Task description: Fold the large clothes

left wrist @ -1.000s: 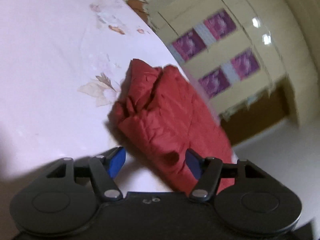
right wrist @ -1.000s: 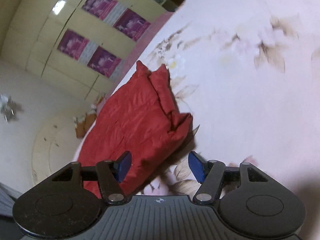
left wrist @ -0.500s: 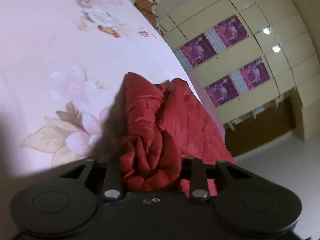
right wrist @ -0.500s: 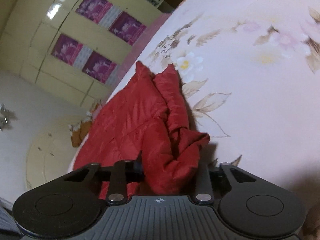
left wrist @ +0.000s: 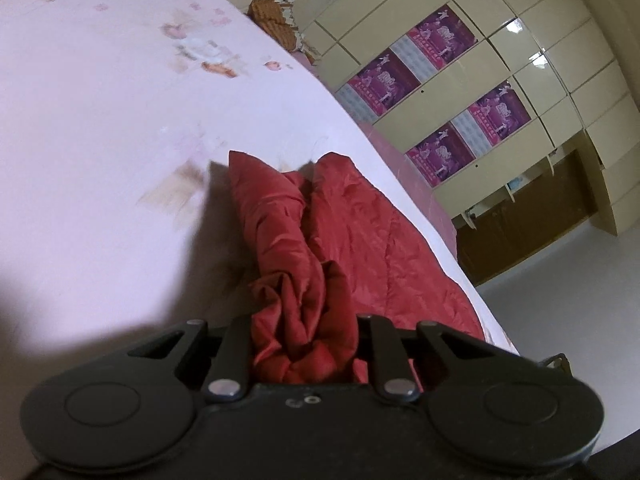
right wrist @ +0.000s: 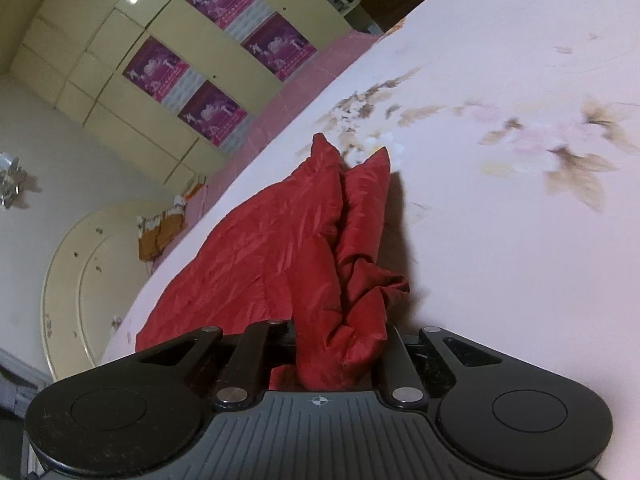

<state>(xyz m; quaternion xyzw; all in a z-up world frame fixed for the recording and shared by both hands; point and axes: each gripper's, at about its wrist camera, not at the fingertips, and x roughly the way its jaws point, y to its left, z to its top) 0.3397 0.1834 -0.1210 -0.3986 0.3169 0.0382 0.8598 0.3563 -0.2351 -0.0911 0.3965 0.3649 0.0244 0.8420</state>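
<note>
- Both grippers have gone from spread, with blue pads showing, to clamped on bunched red cloth, and the held folds have since risen off the bed.
- Left gripper (left wrist: 304, 340): jaws closed on a thick wad of the garment (left wrist: 344, 240); pads hidden by cloth.
- Right gripper (right wrist: 340, 344): jaws closed on another bunch of the garment (right wrist: 280, 248), cloth filling most of the gap.
- Bed (left wrist: 100, 128) — in the left view the pink floral sheet spreads wide from 9 to 12 o'clock; its edge runs from 12 down to 4 o'clock, close beside the garment.
- In the right view, open sheet (right wrist: 520, 220) lies from 12 to 3 o'clock; the edge passes at 10 o'clock.
- Wardrobe (left wrist: 500, 60) stands past the edge, well apart.
- Garment — red, shiny, creased, quilted; two peaked corners point away at 12 o'clock, the rest lying flat along the bed's edge.
</note>
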